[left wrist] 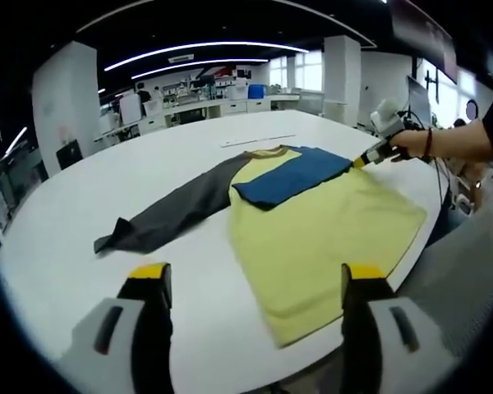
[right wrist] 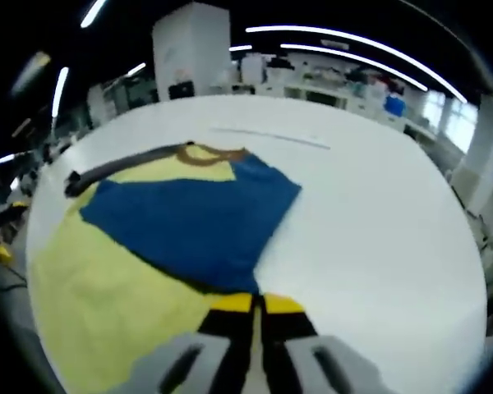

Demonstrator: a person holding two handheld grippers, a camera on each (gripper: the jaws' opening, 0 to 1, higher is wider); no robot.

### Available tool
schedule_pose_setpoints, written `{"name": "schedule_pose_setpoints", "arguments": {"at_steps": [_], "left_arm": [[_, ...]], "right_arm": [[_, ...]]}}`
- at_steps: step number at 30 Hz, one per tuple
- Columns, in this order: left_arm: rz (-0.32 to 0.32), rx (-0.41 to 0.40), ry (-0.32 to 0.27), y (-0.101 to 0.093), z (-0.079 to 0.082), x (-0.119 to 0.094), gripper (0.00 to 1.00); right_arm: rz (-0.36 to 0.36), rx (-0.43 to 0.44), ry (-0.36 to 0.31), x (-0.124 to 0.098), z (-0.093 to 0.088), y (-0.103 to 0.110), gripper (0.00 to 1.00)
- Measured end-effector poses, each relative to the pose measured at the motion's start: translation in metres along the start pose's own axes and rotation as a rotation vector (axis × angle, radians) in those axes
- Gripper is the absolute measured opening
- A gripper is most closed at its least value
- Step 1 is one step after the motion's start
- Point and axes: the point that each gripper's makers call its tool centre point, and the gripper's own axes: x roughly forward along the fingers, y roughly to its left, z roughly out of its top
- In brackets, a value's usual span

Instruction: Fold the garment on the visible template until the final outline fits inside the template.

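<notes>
An open office with long ceiling light strips, white pillars and cluttered desks at the back lies behind a broad white surface.

In the left gripper view, the garment lies flat on the surface, toward its right edge: a yellow body, a brown collar at the far end, a dark grey sleeve stretched out to the left, and a blue sleeve folded inward across the chest. The left tool hovers above the near edge of the surface with its yellow-tipped jaws wide apart, gripping nothing. At the far right, a person's hand holds the right tool, whose yellow tip touches the corner of the blue sleeve. A thin pale strip lies on the surface beyond the collar.

In the right gripper view, the right tool has its jaws pressed together on the near edge of the blue sleeve, which lies spread over the yellow body. The brown collar and the grey sleeve lie beyond it. The surface runs bare to the right, with the thin strip farther off.
</notes>
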Motion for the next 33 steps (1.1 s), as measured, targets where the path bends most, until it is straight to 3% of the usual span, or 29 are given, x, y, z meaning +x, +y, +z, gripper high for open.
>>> {"name": "schedule_pose_setpoints", "arguments": {"at_steps": [13, 25, 33], "left_arm": [[0.013, -0.025, -0.001, 0.009, 0.0, -0.003, 0.82], [0.061, -0.059, -0.006, 0.042, -0.003, -0.007, 0.81], [0.098, -0.092, -0.018, 0.057, 0.001, -0.007, 0.78]], "right_arm": [[0.005, -0.002, 0.006, 0.002, -0.002, -0.009, 0.0], [0.017, 0.005, 0.012, 0.0, -0.004, -0.019, 0.0], [0.011, 0.014, 0.018, 0.003, -0.005, -0.037, 0.0]]}}
